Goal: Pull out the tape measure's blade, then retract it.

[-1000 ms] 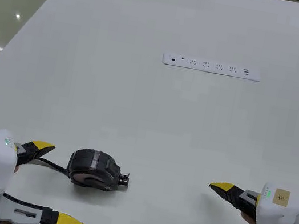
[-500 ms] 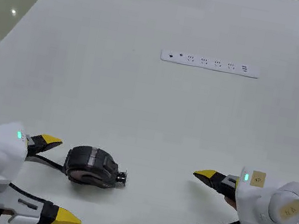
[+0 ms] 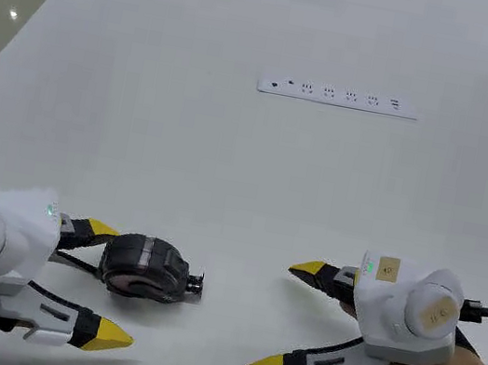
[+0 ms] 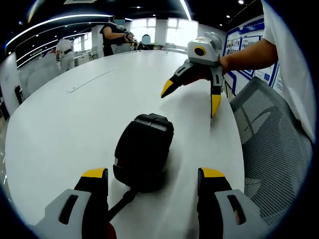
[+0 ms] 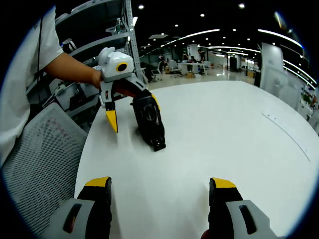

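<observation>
Tape measure (image 3: 148, 270) sits on the white table (image 3: 227, 170), black and round, with its blade tucked in (the little hook end points at the right gripper). The left gripper (image 3: 112, 284) has its two fingers wide open, one on each side of the tape measure, not squeezing it. The right gripper (image 3: 277, 319) is wide open too, holding nothing, a good way off

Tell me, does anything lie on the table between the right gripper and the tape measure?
Nothing visible does. Bare white table separates the right gripper from the tape measure, whose blade end faces it. The power strip lies farther back on the table, off that path.
</observation>
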A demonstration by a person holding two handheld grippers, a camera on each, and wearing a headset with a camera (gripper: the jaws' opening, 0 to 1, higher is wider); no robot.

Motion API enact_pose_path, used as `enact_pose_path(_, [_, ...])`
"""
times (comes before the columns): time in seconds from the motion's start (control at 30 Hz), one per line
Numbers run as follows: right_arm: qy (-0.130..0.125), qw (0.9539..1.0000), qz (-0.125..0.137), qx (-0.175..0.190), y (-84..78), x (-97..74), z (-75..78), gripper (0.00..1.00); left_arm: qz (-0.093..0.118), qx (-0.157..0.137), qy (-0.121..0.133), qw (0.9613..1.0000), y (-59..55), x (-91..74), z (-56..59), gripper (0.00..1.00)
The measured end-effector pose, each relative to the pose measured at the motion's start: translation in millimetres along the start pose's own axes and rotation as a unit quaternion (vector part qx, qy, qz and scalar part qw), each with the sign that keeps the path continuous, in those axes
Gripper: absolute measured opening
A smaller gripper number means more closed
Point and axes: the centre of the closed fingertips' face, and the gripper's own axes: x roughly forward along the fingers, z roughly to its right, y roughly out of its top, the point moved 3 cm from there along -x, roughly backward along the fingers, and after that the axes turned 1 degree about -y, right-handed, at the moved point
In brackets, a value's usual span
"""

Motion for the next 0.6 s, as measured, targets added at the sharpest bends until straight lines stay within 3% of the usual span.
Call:
enact_pose_path(0.17, [0.008,1.0,0.002,-0.004,4.0,5.0,0.9,0.77,-0.002,0.009,-0.017,0.9998,2.4,4.2,-1.9,0.53])
enact_pose_path(0.6, [0.019,0.9998,0.007,-0.007,10.8,17.1,4.9,0.73,-0.004,0.034,-0.017,0.9993,3.0,7.6,-15.1,0.32])
